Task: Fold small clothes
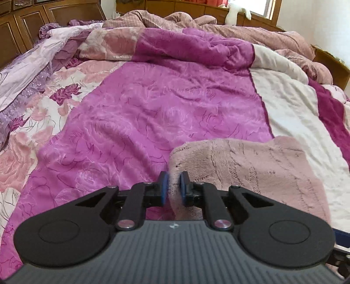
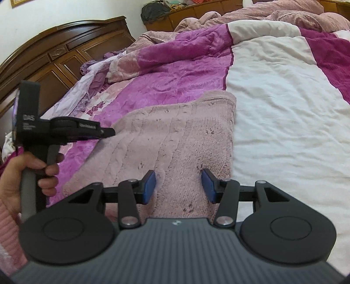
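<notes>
Fuzzy pink ribbed garment [image 2: 175, 135] on quilt [image 2: 273, 91]

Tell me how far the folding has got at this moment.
Done: the fluffy pink garment lies flat on the bedspread; I cannot tell whether it is already folded. In hand: the left gripper pinches its left edge. Left: the right gripper is open over it, not yet gripping.

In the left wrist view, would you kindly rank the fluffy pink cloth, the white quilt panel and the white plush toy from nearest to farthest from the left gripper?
1. Fluffy pink cloth: its edge sits in the left gripper jaws.
2. White quilt panel: right, mid-bed.
3. White plush toy: top right, beside the window.
</notes>
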Tool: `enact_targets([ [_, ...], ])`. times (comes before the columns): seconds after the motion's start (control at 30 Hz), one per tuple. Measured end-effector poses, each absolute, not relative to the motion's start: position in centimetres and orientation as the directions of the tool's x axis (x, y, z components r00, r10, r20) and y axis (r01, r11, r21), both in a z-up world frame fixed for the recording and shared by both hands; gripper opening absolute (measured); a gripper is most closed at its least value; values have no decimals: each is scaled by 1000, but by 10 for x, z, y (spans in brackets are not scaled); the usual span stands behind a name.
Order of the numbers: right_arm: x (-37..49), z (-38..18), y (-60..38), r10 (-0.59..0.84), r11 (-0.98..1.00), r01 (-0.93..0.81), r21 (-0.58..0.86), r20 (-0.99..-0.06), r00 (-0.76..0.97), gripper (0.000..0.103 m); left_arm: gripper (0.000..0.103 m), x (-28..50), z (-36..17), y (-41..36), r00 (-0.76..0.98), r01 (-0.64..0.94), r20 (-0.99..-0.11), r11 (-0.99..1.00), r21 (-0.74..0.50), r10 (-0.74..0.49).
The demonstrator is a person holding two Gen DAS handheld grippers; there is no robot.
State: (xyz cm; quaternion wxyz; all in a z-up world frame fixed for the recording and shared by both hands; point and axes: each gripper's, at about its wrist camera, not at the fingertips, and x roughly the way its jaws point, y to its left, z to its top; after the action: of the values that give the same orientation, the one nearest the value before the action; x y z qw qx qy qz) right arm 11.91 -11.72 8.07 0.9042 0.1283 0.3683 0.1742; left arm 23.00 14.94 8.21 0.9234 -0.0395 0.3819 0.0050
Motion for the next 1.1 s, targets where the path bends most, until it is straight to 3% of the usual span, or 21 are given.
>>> enact_targets([
  [0.1, 118, 82, -120, 412, 903, -211, 373, -618, 669, 50, 14, 219, 95, 148, 716, -32, -698, 996, -80, -33],
  [0.17, 117, 83, -122, 413, 901, -203, 383, -615, 672, 50, 24, 207, 106, 145, 714, -8, -698, 997, -76, -47],
  [0.23, 116, 83, -125, 413, 897, -186, 401, -610, 676, 50, 44, 192, 116, 140, 711, 13, -701, 998, -61, -52],
  [0.3, 113, 83, -128, 410, 892, -164, 420, -603, 684, 50, 53, 178, 120, 137, 706, 25, -706, 999, -47, -51],
  [0.43, 107, 82, -136, 377, 891, -101, 443, -599, 706, 50, 54, 161, 107, 129, 644, 65, -760, 996, -61, -88],
  [0.6, 104, 75, -138, 377, 890, -85, 448, -617, 691, 50, 56, 148, 90, 128, 641, 79, -765, 997, -20, -66],
  [0.83, 98, 81, -93, 386, 921, -237, 310, -631, 673, 50, 63, 150, 74, 164, 618, -29, -785, 999, 13, 28],
  [0.93, 103, 82, -97, 372, 927, -230, 297, -641, 672, 50, 63, 155, 65, 175, 557, -94, -820, 991, 98, 134],
  [1.1, 107, 87, -128, 433, 889, -200, 412, -613, 661, 51, 63, 138, 78, 203, 624, -138, -781, 983, -120, -8],
])
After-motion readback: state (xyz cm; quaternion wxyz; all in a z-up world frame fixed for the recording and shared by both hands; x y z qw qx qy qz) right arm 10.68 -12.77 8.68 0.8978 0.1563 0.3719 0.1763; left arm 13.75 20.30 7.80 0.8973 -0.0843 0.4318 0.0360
